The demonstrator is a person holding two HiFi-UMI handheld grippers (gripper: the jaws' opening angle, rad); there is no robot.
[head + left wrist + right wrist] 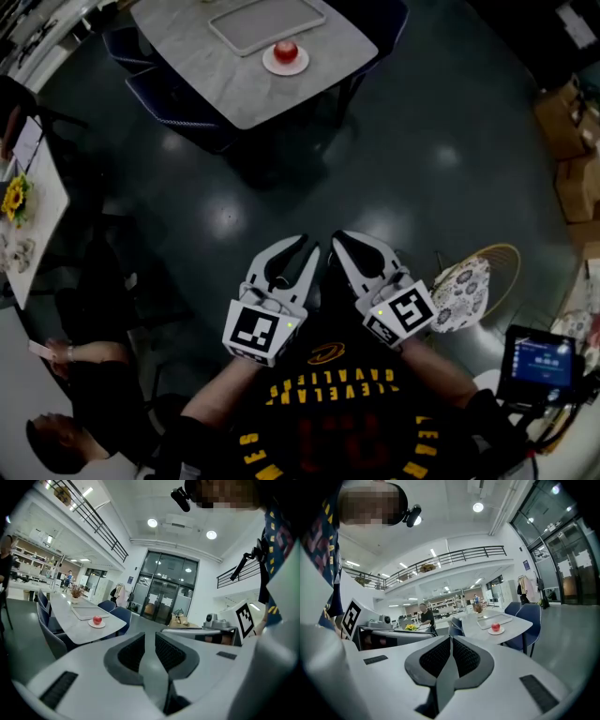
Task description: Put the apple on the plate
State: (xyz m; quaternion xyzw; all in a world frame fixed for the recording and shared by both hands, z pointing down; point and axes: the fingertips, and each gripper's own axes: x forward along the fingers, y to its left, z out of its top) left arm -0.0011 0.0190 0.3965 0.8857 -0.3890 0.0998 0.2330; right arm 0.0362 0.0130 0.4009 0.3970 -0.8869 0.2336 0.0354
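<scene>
White grippers: two, held side by side low in front of the person, each with one marker cube.
Left gripper [307, 244]: jaws a narrow slit apart, with nothing between them. Only floor shows through the gap in the left gripper view.
Right gripper [336, 236]: jaws pressed together pad to pad, gripping nothing.
Floor [234, 206]: dark and glossy, lying between the grippers and the table.
Table [319, 70]: one, with a pale marbled top, well apart from both grippers.
Chairs [131, 45]: two blue ones at the table's left side in the head view.
Plate [286, 67]: one, small and white, near the table's front edge.
Apple [285, 49]: one, red, sitting on the middle of the plate.
Tray [234, 39]: one, grey, lying flat just beyond the plate.
</scene>
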